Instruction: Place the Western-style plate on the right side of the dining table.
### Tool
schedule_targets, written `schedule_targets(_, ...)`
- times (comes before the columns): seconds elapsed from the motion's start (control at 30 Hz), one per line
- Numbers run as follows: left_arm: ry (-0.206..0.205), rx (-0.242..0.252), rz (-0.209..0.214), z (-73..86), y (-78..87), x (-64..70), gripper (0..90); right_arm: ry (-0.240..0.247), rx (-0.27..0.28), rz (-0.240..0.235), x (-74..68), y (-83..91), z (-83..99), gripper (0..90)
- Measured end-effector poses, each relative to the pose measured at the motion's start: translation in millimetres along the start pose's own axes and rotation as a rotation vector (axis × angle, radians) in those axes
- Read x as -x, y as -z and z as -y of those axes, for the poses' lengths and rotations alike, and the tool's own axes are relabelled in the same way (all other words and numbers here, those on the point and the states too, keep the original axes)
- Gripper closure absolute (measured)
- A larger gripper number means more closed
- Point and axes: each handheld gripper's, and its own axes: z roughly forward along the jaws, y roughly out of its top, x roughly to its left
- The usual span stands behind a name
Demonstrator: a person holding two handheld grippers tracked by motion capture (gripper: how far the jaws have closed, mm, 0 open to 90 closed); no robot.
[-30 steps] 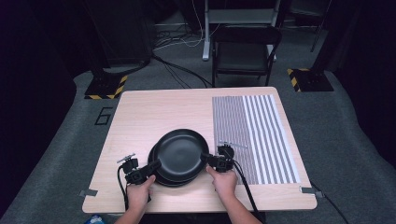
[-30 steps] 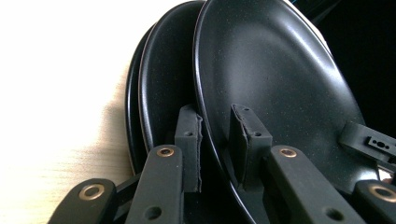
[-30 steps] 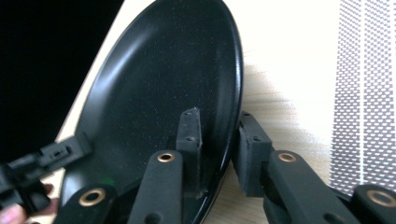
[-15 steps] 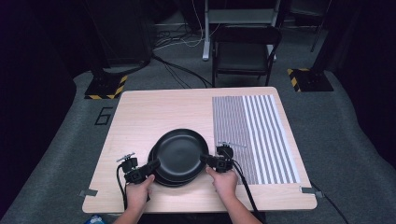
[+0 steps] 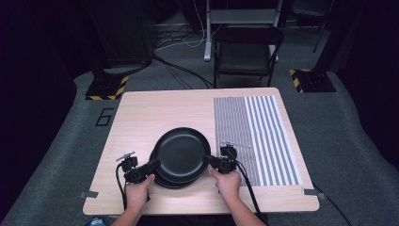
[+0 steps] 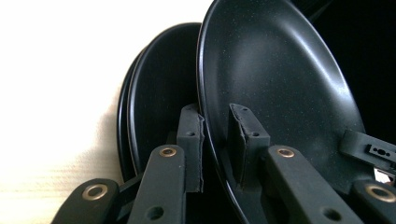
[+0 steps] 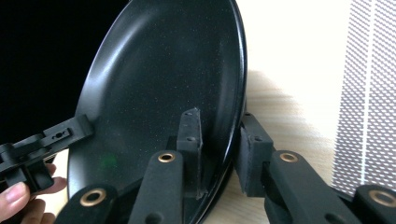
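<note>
While both tools pinch it by opposite edges, the top plate (image 5: 182, 153) sits at the near middle of the counter (image 5: 155, 110), on or just above a stack of matching plates (image 5: 165, 180). Left tool (image 5: 151, 165) has its jaws set on either side of the rim on the person's left; in the left gripper view the rim runs between the two pads, clamped or very nearly so. Right tool (image 5: 207, 159) does the same on the opposite rim, and the right gripper view shows the pads squeezing the plate edge. Step looks like lifting the top plate off the stack, two-handed. In the left gripper view the top plate (image 6: 280, 88) looks parted from the lower plates (image 6: 154, 98), so the lift seems just begun. Next move likely needs both hands rising level and together, then carrying sideways, maybe toward the striped mat (image 5: 254, 136) to the right. Uneven pull could tilt or slip the plate.

Plate: round, shallow, black, faint speckle, soft gloss, thin rim. Pads: black rubbery blocks. Counter: pale wood grain. Mat: grey and white stripes, flat. Dark floor and a folding chair (image 5: 247, 52) beyond
</note>
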Motion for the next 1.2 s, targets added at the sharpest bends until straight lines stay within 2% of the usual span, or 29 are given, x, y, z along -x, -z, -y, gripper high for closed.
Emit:
schedule_targets(0.13,-0.002,0.018,0.002,-5.0,5.2,-0.6,75.7,0.015,0.0,-0.013,-6.2,0.7,-3.5,74.8)
schedule_targets(0.17,0.007,0.024,0.005,-6.0,6.1,-0.1,75.8,0.012,-0.001,-0.019,-7.7,0.8,-4.3,74.8)
schedule_targets(0.6,0.005,0.061,0.024,-21.7,15.7,6.3,75.9,0.008,0.017,-0.067,-20.3,9.1,-18.4,76.8)
schedule_targets(0.8,-0.017,0.067,0.032,-28.4,16.6,12.2,76.1,0.001,0.025,-0.077,-20.9,13.8,-23.3,76.8)
schedule_targets(1.2,-0.019,0.083,0.041,-37.9,17.4,21.3,76.6,-0.014,0.025,-0.095,-21.6,20.2,-32.2,76.7)
